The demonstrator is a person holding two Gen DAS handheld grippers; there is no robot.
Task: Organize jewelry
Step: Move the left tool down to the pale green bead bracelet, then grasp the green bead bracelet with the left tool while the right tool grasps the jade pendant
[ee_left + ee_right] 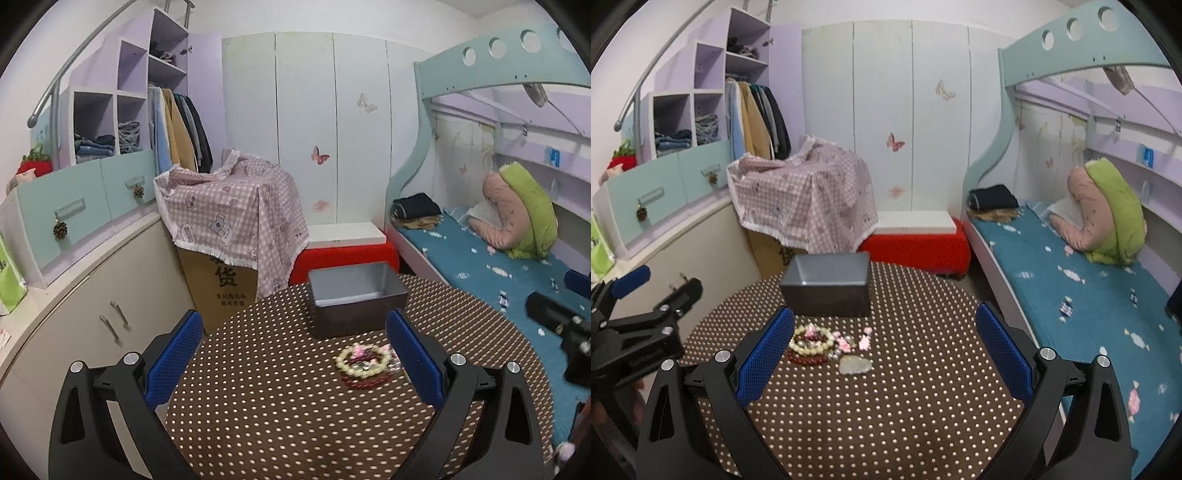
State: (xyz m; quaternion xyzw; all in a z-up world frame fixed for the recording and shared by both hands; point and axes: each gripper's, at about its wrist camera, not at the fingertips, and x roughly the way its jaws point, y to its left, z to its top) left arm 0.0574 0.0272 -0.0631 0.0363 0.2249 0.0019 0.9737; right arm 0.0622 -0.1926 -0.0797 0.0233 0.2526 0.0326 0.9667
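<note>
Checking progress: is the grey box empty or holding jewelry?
Empty as far as visible: the grey box shows bare inside; the jewelry lies on the table.

The right gripper (884, 354) hangs wide open over the polka-dot tabletop (886, 417). Between its blue pads lie beaded bracelets (812, 344), pink trinkets (865, 338) and a pale jade pendant (855, 365), just before a grey box (827, 284).

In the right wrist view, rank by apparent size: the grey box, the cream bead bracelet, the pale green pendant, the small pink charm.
Largest to smallest:
1. grey box
2. cream bead bracelet
3. pale green pendant
4. small pink charm
Bracelet and pendant look close in size; the pendant lies nearer the camera, so that order is unsure.
</note>
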